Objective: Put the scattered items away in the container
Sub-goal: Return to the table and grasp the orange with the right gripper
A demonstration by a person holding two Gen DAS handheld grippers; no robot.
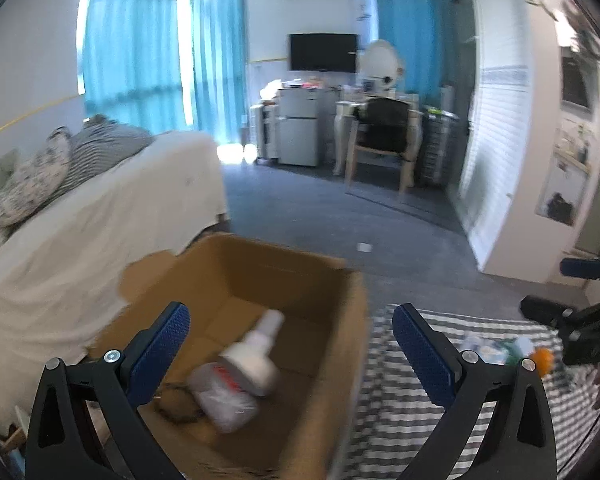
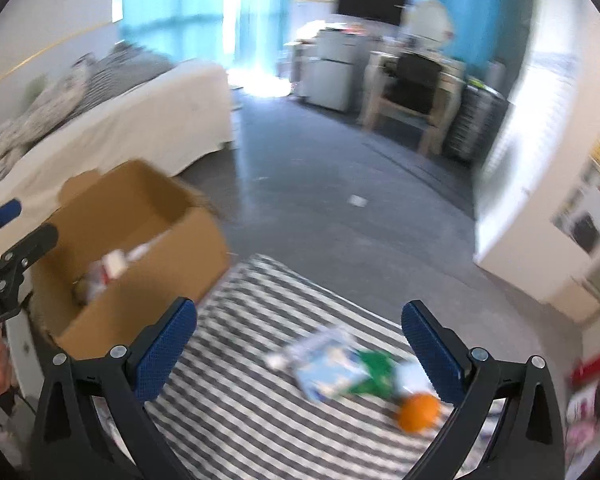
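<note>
Left wrist view puts your left gripper (image 1: 290,354) over the open cardboard box (image 1: 340,280), its blue pads spread wide with nothing pinched between them. Just below and between the pads a white spray bottle (image 1: 240,380) lies on its side inside the box, blurred, clear of both pads, with a dark tangle you cannot identify beside it on the box floor. To the right of the box you see the striped cloth (image 1: 400,412), and on it, near your right finger, a few blurred packets and an orange ball (image 1: 542,360). Your other gripper enters at the far right edge. Behind the box stands the white-covered bed (image 1: 100,216), then the grey floor (image 1: 320,208), and far off a chair (image 1: 384,136) at a desk under a wall television (image 1: 323,52).

Right wrist view shows your right gripper (image 2: 298,350) released too, pads wide apart and empty, hovering over the striped cloth (image 2: 240,400). Ahead of the pads on the cloth lie a pale blue packet (image 2: 328,364), a green packet (image 2: 374,372) and the orange ball (image 2: 418,412), all touching or just beside one another near your right finger. The box (image 2: 148,272) sits to the left at the cloth's corner, with blurred items inside. Blue curtains (image 2: 188,4) hang at the back.
</note>
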